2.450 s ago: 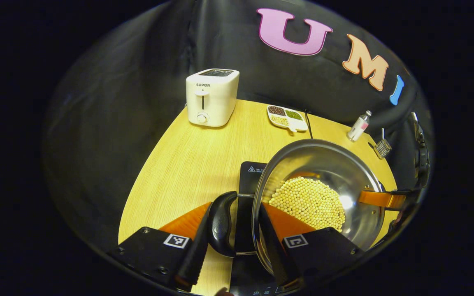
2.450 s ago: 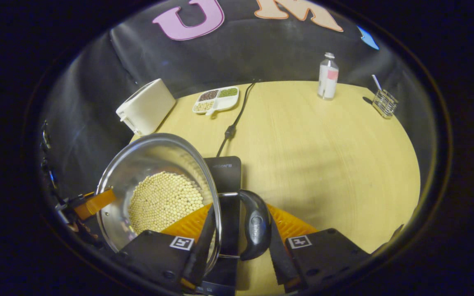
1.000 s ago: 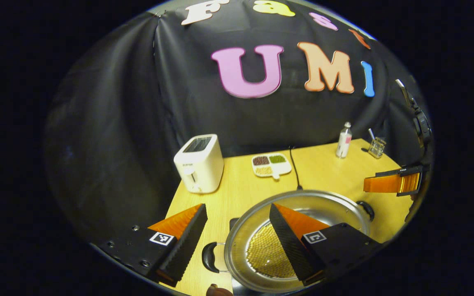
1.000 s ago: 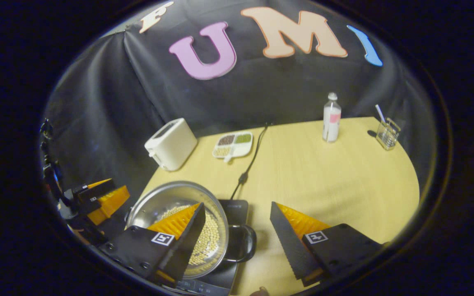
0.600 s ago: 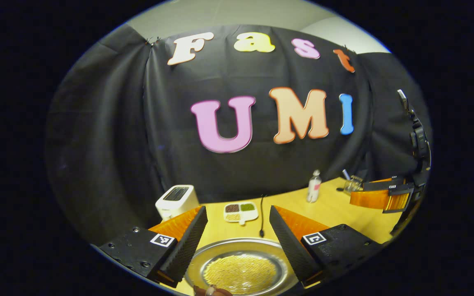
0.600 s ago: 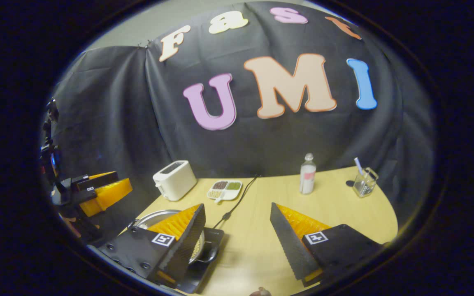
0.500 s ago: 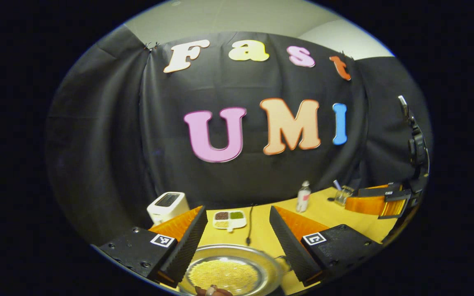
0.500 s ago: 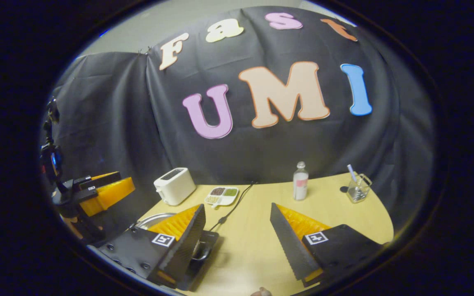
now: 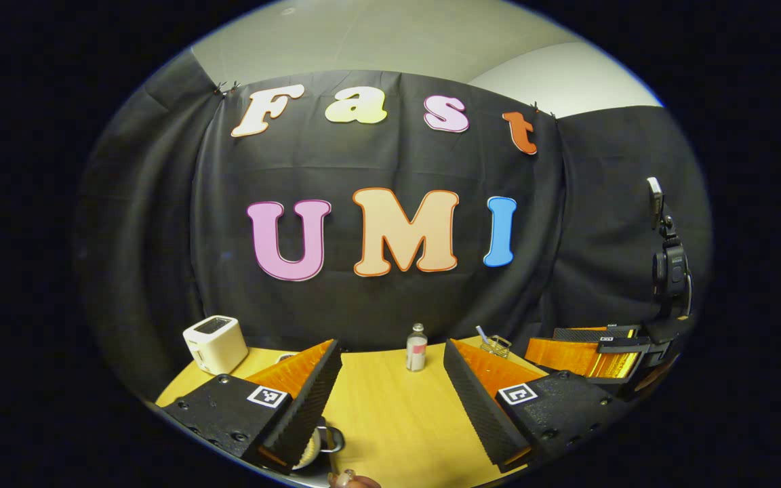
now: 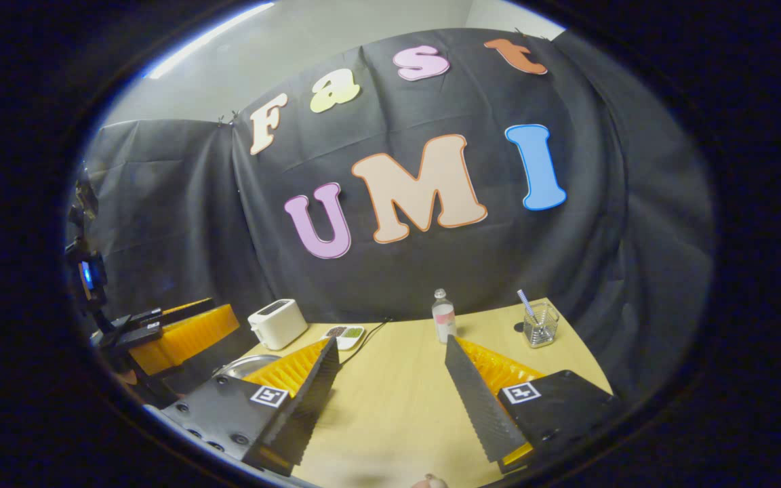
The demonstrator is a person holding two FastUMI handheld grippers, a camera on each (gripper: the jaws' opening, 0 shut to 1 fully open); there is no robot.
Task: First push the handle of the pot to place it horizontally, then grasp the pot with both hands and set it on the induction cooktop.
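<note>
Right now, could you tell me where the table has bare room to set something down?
The widest free patch is the wood in front of the bottle and the glass. The far left is crowded: toaster, dish, cord and pot.

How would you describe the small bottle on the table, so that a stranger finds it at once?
Start at the wooden table before the black cloth. Near its far edge stands a small clear bottle, upright, left of the glass cup holding a straw. Its pale cap and pink label band set it apart.
</note>
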